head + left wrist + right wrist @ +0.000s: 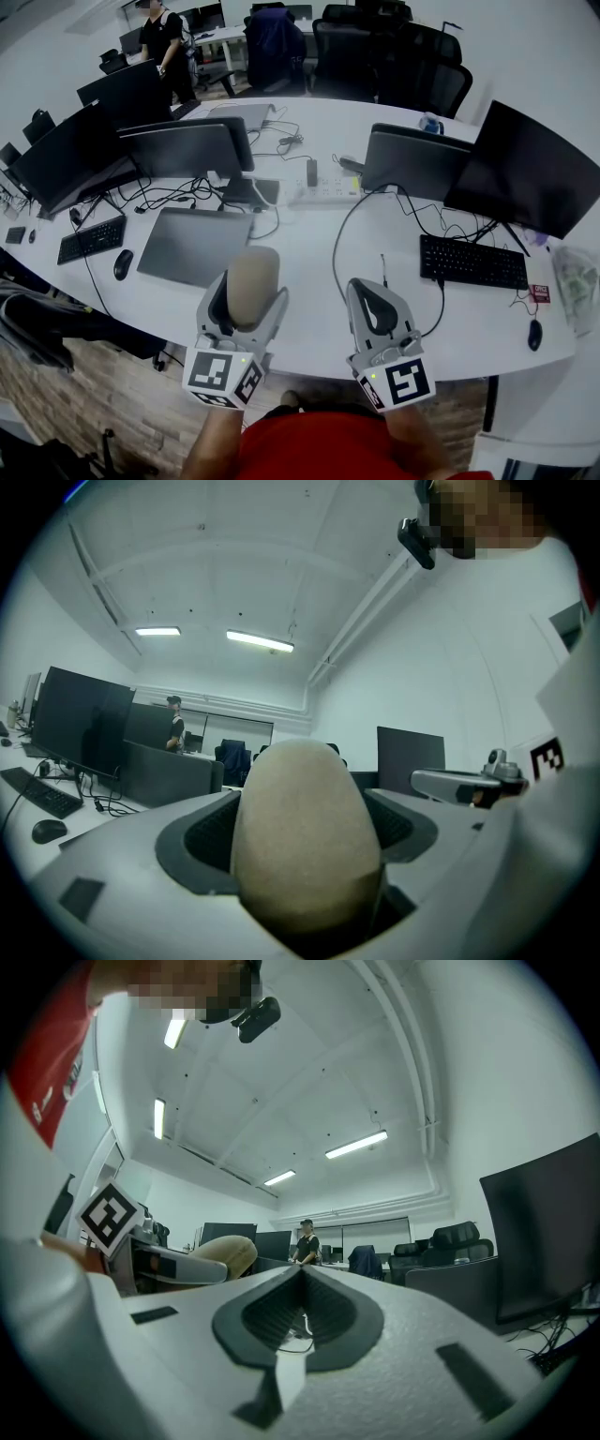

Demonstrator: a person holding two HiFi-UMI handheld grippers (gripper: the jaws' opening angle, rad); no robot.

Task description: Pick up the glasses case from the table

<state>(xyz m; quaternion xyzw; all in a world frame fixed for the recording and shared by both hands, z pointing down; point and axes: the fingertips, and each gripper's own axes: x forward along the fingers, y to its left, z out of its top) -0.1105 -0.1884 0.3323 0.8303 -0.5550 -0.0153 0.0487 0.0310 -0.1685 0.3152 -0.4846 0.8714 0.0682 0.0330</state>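
Note:
A beige, egg-shaped glasses case (253, 283) stands upright between the jaws of my left gripper (246, 302), lifted above the white table (309, 234). In the left gripper view the glasses case (305, 841) fills the middle, and the left gripper (305, 855) is shut on both of its sides. My right gripper (380, 319) is held up beside it, to the right, jaws pressed together with nothing between them. In the right gripper view the right gripper (302, 1321) points up at the ceiling, and the glasses case (225, 1255) shows at the left.
On the table lie a closed grey laptop (192, 246), two keyboards (473, 262) (91, 239), mice (123, 264) (534, 335), several monitors (525, 169), a power strip (323, 195) and cables. Office chairs (403, 66) and a standing person (164, 42) are at the back.

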